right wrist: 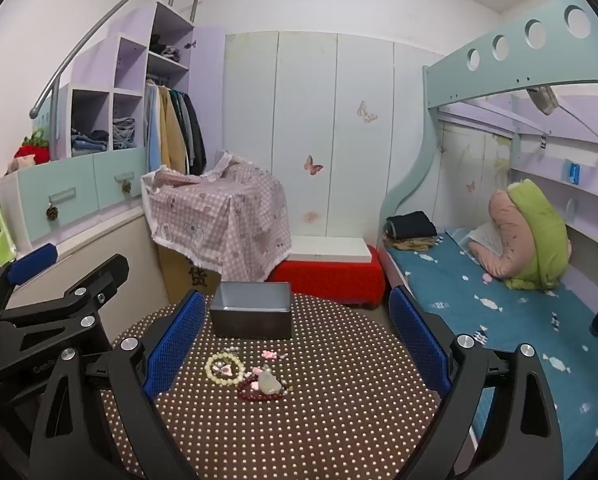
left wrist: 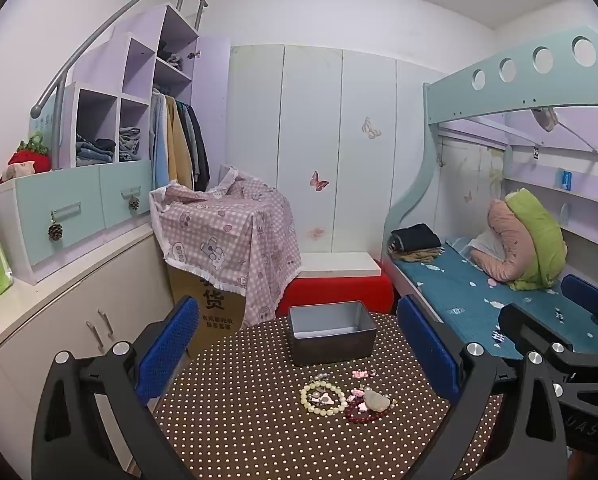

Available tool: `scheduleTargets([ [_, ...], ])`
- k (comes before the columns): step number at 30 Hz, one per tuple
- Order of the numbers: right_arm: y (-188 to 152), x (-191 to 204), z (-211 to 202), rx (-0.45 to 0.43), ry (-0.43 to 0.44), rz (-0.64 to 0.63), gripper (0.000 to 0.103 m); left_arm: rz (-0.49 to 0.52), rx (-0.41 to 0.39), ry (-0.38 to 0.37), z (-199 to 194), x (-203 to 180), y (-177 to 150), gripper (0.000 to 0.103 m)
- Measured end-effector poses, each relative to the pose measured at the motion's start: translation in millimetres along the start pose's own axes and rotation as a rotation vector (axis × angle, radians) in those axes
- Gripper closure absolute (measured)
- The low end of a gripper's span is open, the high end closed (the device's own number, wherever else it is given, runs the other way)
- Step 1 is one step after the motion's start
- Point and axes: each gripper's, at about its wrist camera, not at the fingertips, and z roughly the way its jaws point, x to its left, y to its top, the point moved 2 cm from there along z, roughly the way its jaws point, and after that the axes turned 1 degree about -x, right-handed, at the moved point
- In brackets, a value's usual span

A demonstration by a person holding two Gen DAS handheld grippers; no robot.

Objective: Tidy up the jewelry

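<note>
While both jaws stand wide and hold nothing, we see left hand-held gripper (left wrist: 299,344) and right hand-held gripper (right wrist: 295,336) above the tabletop (left wrist: 239,432); jewelry (left wrist: 345,398) lies loose just before the empty box (left wrist: 331,336).

My right gripper (right wrist: 295,340) wide open above the dotted table (right wrist: 339,420), bead bracelets (right wrist: 223,368) before a grey box (right wrist: 251,314), left gripper (right wrist: 33,260) alongside.

A home bedroom: bunk bed (left wrist: 499,280), wardrobe (left wrist: 319,140), hanging clothes (left wrist: 179,140).
</note>
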Motion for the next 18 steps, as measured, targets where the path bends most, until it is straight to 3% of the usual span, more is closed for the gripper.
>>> scheduleTargets([
  [18,-1.6,-1.0,1.7,0.009,-0.006,-0.008,0.013,-0.002,-0.003,0.0,3.7,1.7,-0.8,0.007],
])
